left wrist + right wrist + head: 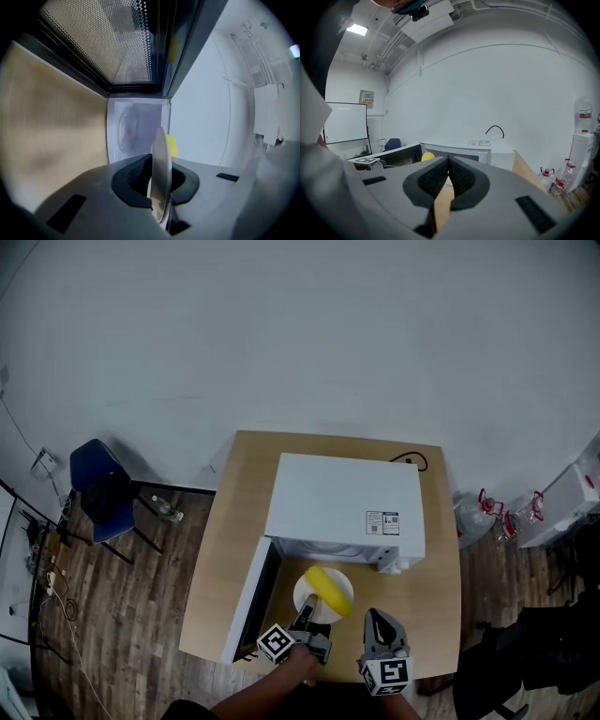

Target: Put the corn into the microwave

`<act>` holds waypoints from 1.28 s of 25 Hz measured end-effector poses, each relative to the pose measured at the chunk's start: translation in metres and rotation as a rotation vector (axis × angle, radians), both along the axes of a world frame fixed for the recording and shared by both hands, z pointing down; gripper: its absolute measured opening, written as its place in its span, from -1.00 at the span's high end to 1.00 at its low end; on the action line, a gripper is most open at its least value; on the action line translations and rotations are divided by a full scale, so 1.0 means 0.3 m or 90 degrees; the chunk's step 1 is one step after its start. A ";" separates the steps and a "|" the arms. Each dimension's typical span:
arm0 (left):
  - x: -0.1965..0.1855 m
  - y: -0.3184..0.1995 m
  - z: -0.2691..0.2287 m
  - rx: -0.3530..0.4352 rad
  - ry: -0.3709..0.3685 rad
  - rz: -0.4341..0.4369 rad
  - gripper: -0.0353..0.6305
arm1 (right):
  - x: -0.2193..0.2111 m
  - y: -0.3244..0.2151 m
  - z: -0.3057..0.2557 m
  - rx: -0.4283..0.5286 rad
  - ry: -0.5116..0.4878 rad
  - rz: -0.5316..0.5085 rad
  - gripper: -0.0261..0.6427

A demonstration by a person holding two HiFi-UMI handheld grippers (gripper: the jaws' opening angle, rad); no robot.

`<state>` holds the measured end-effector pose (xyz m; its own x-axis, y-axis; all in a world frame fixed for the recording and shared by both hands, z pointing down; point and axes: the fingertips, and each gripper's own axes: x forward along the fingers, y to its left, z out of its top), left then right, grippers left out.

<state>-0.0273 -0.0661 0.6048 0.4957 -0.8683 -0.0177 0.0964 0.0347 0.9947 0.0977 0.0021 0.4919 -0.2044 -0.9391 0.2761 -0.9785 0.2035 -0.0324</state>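
A yellow corn cob (328,589) lies on a small white plate (304,594). My left gripper (307,609) is shut on the plate's near rim and holds it just in front of the open white microwave (342,502). In the left gripper view the plate (161,173) stands edge-on between the jaws, with the corn (173,145) behind it and the microwave's cavity (135,127) straight ahead. My right gripper (379,629) hangs to the right of the plate, shut with nothing in it. In the right gripper view its pads (457,176) meet at the tips, and the corn (427,157) shows to the left.
The microwave door (246,601) swings out to the left over the wooden table (234,521). A black cable (412,462) lies behind the microwave. A blue chair (98,488) stands left of the table, and bottles (487,512) and a white unit (562,502) to the right.
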 end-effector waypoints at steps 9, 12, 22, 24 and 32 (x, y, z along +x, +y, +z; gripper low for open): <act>0.029 -0.172 0.128 -0.002 -0.050 -0.041 0.83 | 0.055 -0.168 0.131 -0.055 0.014 -0.052 0.74; 0.027 -0.220 0.163 -0.014 -0.045 -0.050 0.83 | 0.046 -0.212 0.163 -0.061 0.009 -0.064 0.74; -0.001 -0.350 0.278 -0.038 -0.042 -0.121 0.83 | 0.034 -0.338 0.228 -0.078 -0.015 -0.080 0.74; 0.001 -0.370 0.284 -0.026 -0.028 -0.131 0.83 | 0.030 -0.353 0.236 -0.081 -0.024 -0.080 0.74; 0.012 -0.415 0.379 -0.047 -0.040 -0.133 0.83 | 0.039 -0.389 0.283 -0.094 -0.026 -0.065 0.74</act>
<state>-0.0237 -0.1906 0.7184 0.3039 -0.9498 0.0744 0.0468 0.0929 0.9946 0.1093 -0.1147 0.5769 -0.3104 -0.8628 0.3991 -0.9503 0.2917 -0.1084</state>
